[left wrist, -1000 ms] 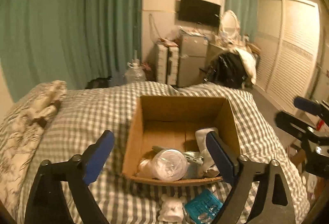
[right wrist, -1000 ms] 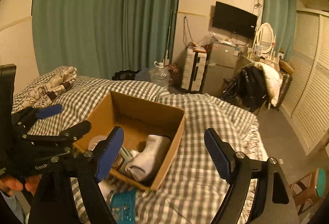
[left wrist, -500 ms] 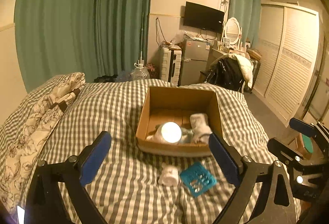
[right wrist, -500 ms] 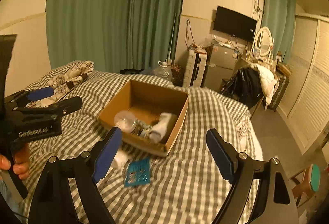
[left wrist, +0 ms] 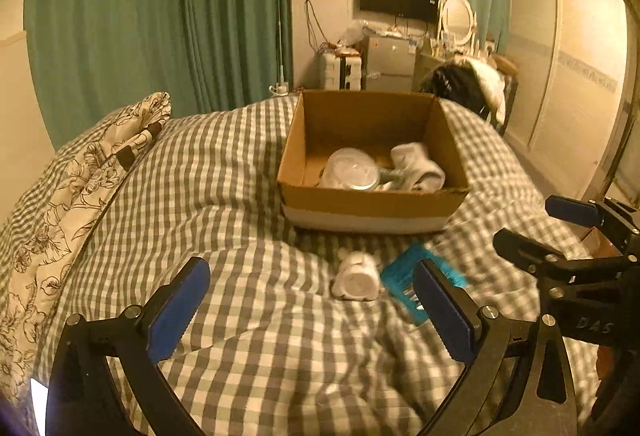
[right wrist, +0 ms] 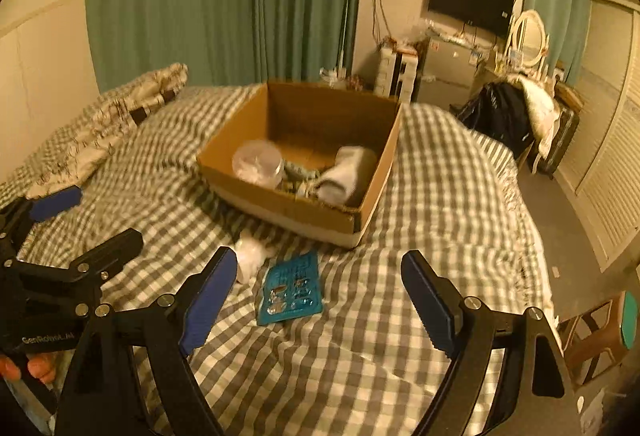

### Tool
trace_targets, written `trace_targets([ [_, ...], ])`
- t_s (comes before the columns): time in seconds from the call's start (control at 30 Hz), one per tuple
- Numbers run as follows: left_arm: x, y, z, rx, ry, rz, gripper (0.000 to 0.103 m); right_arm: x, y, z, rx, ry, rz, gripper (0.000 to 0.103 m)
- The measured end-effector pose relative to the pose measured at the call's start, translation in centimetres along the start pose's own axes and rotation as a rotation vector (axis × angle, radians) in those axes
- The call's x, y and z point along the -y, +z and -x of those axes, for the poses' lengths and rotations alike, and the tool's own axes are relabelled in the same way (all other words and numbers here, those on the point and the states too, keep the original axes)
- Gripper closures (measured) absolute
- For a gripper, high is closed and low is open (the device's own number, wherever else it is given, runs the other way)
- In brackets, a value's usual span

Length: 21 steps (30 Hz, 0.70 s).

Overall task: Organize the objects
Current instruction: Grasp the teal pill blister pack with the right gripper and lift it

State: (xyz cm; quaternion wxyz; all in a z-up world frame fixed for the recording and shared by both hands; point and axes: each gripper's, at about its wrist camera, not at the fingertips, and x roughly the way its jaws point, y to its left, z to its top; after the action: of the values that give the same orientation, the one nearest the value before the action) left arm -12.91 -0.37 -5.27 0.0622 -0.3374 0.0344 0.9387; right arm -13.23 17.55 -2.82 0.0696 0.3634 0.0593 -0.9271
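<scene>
Item: left tongs (left wrist: 310, 310). Jaws spread wide, nothing between them. Over the last second they have drawn back from the carton's mouth and dropped low over the checked bed (left wrist: 224, 180), now hovering just short of the loose pieces.

Item: right tongs (right wrist: 318, 302). Jaws likewise wide apart and empty; also pulled back from the box, now poised above the teal pack.

Item: cardboard box (right wrist: 288, 214). Rests on the bed, open-topped. Contents: clear round lidded container (right wrist: 258, 160), rolled white sock (right wrist: 344, 172), some smaller items between them, too blurred to name. Position on the bed unchanged across the interval.

Item: small white figurine (left wrist: 356, 278). Lies on its side on the bedcover, just in front of the box, outside it.

Item: teal blister pack (right wrist: 291, 288). Flat on the bedcover, just beside the figurine, outside the box.

Item: floral pillow (left wrist: 80, 176). At the bed's left edge, well apart from the rest.

Assessment: the withdrawal appears to close one deposit and open the next pick. Two pieces remain unsorted; task judged partly done. The figurine sits nearest the left tongs, the pack nearest the right.
</scene>
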Motion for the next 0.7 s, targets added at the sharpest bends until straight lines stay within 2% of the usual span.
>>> trace_targets([
  [0.33, -1.9, -1.5, -3.5, -0.092, 0.015, 0.038, 0.000, -1.8, -2.6, -9.4, -0.250, 0.005, 0.045, 0.019],
  [0.47, -2.8, -1.7, -4.2, -0.121, 0.028, 0.072, 0.000, -2.1, -2.6, -11.5, -0.307, -0.005, 0.058, 0.019],
  [0.7, -4.0, -2.1, -4.4, -0.138, 0.029, 0.121, 0.000, -4.3, -3.1, -14.9, -0.419, -0.025, 0.158, 0.019],
])
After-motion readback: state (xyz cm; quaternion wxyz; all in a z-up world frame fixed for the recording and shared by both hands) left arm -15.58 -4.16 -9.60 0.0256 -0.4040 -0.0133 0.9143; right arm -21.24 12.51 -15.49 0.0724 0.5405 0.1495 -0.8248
